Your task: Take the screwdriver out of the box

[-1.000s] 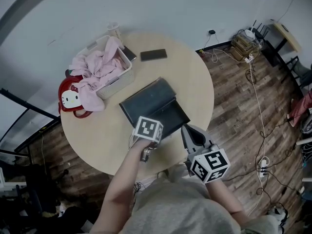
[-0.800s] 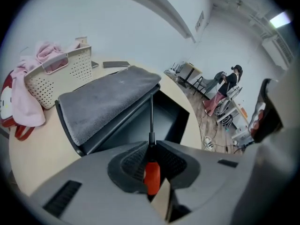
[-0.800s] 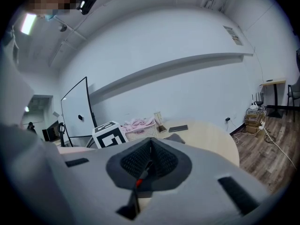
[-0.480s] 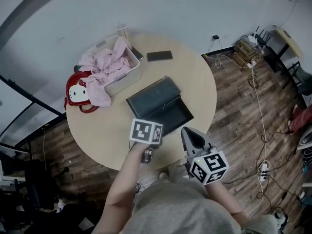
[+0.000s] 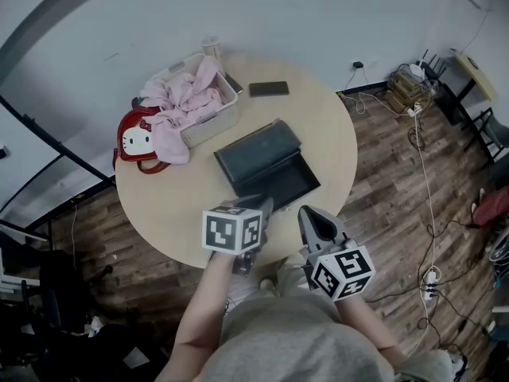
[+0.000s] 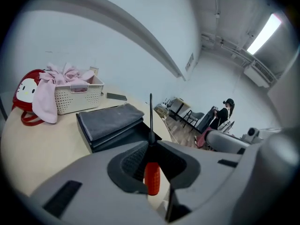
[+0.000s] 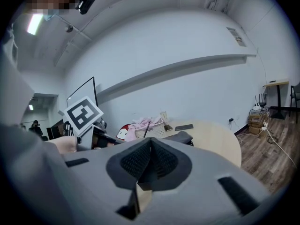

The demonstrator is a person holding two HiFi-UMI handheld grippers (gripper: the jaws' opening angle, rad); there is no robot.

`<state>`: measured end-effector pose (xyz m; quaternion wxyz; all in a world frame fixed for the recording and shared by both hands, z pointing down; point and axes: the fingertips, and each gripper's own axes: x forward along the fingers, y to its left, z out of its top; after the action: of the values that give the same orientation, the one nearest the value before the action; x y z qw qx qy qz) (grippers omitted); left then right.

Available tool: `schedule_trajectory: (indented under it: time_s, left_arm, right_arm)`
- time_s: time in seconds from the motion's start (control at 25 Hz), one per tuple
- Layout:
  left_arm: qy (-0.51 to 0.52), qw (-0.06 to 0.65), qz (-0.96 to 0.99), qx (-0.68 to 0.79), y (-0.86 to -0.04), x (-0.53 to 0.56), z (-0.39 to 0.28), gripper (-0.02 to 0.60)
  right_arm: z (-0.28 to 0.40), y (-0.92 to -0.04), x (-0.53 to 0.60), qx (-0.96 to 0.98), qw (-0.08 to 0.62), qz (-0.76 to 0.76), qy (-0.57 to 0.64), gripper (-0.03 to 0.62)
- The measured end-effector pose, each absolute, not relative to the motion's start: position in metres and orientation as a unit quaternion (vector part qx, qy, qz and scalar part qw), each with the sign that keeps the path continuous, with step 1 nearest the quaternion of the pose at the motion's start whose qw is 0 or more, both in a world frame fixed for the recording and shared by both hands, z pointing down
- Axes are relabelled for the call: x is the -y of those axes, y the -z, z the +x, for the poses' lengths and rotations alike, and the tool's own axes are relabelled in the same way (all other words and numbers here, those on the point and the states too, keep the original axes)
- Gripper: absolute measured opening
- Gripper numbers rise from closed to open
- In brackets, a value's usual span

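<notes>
The dark box [image 5: 266, 165] lies open in the middle of the round table [image 5: 175, 213]; it also shows in the left gripper view, box [image 6: 110, 123]. My left gripper [image 5: 256, 212] hangs above the table's near edge, just in front of the box. It is shut on the screwdriver's red handle [image 6: 151, 178], and the thin black shaft [image 6: 150, 116] sticks up past the jaws of the left gripper [image 6: 151, 146]. My right gripper [image 5: 315, 223] is beside it on the right, off the table edge. The right gripper [image 7: 149, 146] is shut with nothing in it.
A white basket [image 5: 213, 116] full of pink cloth stands at the table's far left, with a red cartoon-cat bag [image 5: 141, 143] beside it. A dark phone [image 5: 269, 89] lies at the back. Cables and a power strip run over the wooden floor [image 5: 398, 189] at right.
My left gripper has lifted up and back from the box with the screwdriver in it. The right gripper has shifted a little sideways.
</notes>
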<state>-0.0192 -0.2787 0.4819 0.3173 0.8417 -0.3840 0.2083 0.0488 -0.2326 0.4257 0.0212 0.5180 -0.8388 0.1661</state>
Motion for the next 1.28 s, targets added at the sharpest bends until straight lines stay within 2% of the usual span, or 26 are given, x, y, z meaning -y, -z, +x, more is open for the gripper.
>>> schedule_trajectory:
  time_s: [0.52,1.28]
  left_arm:
    - [-0.102,0.305,0.857,0.403,-0.455,0.233,-0.036,0.049]
    - [-0.073,0.295,0.861,0.408,-0.440,0.213,-0.055,0.049]
  right_arm:
    - [0.037,-0.416,0.205,0.845,0.010,0.512,-0.152,0.000]
    - [0.021,-0.417,0.188,0.848,0.030,0.511,-0.138,0.000]
